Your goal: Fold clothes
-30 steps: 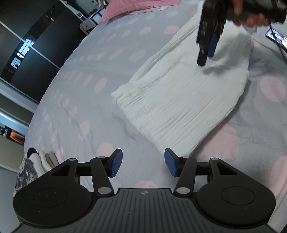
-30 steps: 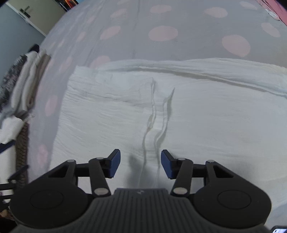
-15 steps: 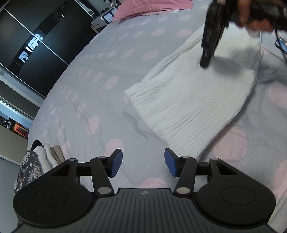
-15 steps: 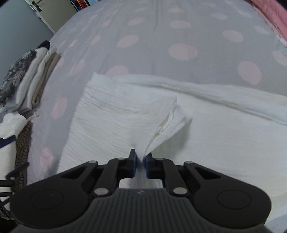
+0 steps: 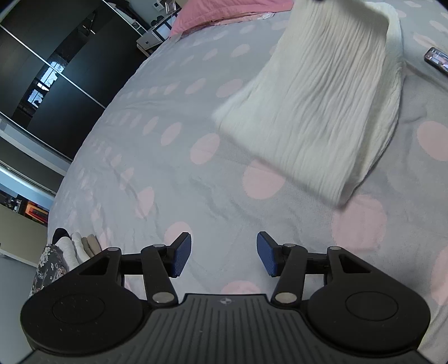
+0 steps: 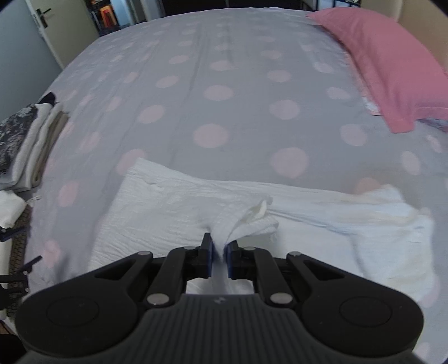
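Bed: a grey bedspread (image 6: 224,117) with pale pink dots covers the bed.
Pillow: a pink pillow (image 6: 392,72) lies at the head end.
Wardrobe: dark glossy sliding doors (image 5: 47,92) stand beside the bed, reflecting a window.
Door: a pale door with a dark handle (image 6: 42,14) is in one corner.
Shelving: what may be a bookshelf (image 5: 30,210), blurred, stands by the wall.

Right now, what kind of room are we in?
Most likely a bedroom: a bed under a grey sheet with pink dots, a pink pillow at its head, and folded clothes stacked at one edge.
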A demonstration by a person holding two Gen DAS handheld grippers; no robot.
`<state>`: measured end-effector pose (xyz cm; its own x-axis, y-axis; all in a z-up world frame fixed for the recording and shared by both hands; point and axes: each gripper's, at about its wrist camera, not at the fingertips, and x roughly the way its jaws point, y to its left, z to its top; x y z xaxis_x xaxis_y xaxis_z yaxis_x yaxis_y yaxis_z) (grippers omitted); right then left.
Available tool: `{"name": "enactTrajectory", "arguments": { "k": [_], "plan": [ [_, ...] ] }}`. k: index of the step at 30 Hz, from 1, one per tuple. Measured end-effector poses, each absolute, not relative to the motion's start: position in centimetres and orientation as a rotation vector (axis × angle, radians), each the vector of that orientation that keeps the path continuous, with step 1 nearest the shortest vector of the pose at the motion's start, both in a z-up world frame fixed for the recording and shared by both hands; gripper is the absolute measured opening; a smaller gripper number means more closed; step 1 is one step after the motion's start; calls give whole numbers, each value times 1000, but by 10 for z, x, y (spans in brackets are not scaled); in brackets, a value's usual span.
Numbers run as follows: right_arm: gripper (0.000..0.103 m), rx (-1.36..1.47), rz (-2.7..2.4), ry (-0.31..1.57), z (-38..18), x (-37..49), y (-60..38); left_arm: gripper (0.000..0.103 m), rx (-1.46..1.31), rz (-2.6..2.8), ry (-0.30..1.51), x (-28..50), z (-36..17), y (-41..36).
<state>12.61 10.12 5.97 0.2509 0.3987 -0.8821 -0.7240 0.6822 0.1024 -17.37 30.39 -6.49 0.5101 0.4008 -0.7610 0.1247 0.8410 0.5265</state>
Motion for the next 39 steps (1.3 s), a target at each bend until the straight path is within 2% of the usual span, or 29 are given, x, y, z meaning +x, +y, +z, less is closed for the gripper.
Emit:
{"name": "enactTrajectory", "arguments": {
  "k": [10,17,25,32,34,36,39],
  "plan": [
    [11,-408,608,1039,82,187,27,50,598,174,1088,-167,-82,302],
    [11,-440,459,1023,78,240,-14,50,591,173,1128,-164,-96,303],
    [11,-479,254,1024,34,303,-60,50,546,142,1147,-158,-103,294],
    [12,-433,244,1059,-28,330,-85,50,352,93,1146,-121,-94,279],
    [15,-431,240,1051,-39,332,-90,50,286,92,1128,-105,-90,274],
    [32,-452,219,1021,-45,333,-95,50,204,86,1106,-88,-86,269],
    [35,-461,204,980,-47,333,-108,51,74,71,1069,-63,-83,262]
  ]
}}
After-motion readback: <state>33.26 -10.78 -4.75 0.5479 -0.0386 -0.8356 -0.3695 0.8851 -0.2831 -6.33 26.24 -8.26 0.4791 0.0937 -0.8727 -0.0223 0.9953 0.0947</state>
